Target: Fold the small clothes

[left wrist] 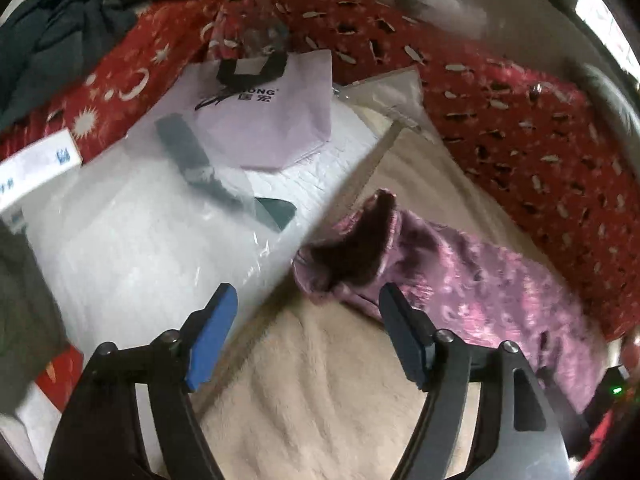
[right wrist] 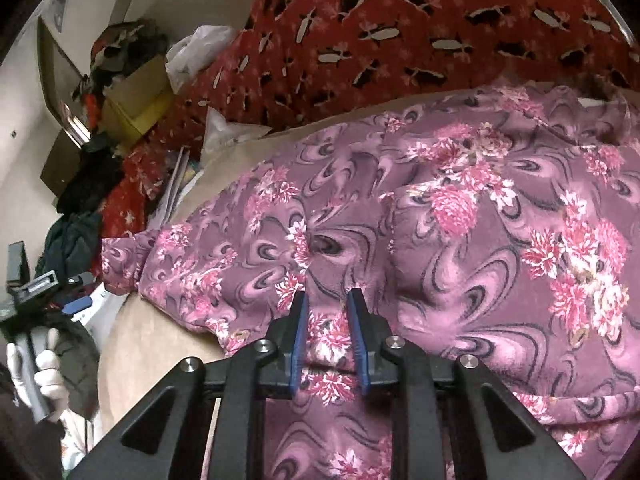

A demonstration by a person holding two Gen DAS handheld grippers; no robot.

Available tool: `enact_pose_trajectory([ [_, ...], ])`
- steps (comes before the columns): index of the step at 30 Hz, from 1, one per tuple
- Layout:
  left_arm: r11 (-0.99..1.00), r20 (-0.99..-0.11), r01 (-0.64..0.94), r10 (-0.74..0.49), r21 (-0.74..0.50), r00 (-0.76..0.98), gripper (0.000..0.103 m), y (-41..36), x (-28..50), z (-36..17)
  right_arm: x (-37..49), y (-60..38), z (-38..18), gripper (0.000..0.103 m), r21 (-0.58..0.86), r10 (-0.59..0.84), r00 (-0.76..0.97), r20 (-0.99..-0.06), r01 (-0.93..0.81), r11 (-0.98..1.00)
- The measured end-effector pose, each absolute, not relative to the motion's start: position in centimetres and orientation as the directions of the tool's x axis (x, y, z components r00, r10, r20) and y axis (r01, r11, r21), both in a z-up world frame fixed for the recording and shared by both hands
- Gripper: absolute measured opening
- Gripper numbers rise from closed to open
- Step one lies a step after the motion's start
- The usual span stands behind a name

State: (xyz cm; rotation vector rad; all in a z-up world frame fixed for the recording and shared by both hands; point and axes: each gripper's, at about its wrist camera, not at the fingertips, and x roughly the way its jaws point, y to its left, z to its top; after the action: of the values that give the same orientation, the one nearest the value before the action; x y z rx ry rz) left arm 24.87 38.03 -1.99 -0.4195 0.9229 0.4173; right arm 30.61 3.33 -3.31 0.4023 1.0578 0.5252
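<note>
A purple floral garment (right wrist: 460,240) lies spread on a cream fleece blanket (left wrist: 320,380). In the left wrist view its sleeve cuff (left wrist: 352,252) lies open just ahead of my left gripper (left wrist: 308,308), which is open and empty above the blanket, its right finger near the sleeve. My right gripper (right wrist: 327,300) is nearly closed, with a fold of the floral garment between its blue pads (right wrist: 299,336). The left gripper also shows at the far left of the right wrist view (right wrist: 52,292), held by a white-gloved hand.
A clear plastic bag of packaged clothes (left wrist: 132,232) and a lilac tote bag (left wrist: 276,112) lie to the left of the blanket. A red patterned quilt (left wrist: 520,128) is bunched behind and to the right. Dark clothes (left wrist: 48,40) and a cardboard box (right wrist: 136,104) lie farther back.
</note>
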Motion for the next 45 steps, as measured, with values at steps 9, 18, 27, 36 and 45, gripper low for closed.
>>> enact_pose_trajectory([
  [9,0.819,-0.884,-0.549,0.120,-0.169,0.452,0.010,39.3,30.0,-5.1,30.5,3.2,-3.3,0.022,0.561,0.596,0.397,-0.698,-0.214,0.800],
  [18,0.816,-0.844,-0.468,-0.046,-0.341,0.535,0.005,35.2,29.7,-0.2,31.0,2.7,-3.1,0.022,0.591,0.616,0.366,-0.698,-0.192,0.784],
  [27,0.866,-0.793,-0.264,-0.215,-0.424,0.570,0.005,23.6,30.9,4.5,29.8,-3.1,-0.3,0.033,0.511,0.536,0.410,-0.738,-0.180,0.841],
  [36,0.868,-0.776,-0.108,-0.370,-0.485,0.510,0.005,11.1,33.6,5.2,27.1,-15.5,-1.5,0.035,0.366,0.320,0.509,-0.799,-0.011,0.931],
  [45,0.877,-0.840,-0.085,-0.419,-0.472,0.344,0.005,0.3,36.4,-1.5,25.3,-18.2,-3.3,0.034,0.502,0.421,0.566,-0.709,-0.015,0.865],
])
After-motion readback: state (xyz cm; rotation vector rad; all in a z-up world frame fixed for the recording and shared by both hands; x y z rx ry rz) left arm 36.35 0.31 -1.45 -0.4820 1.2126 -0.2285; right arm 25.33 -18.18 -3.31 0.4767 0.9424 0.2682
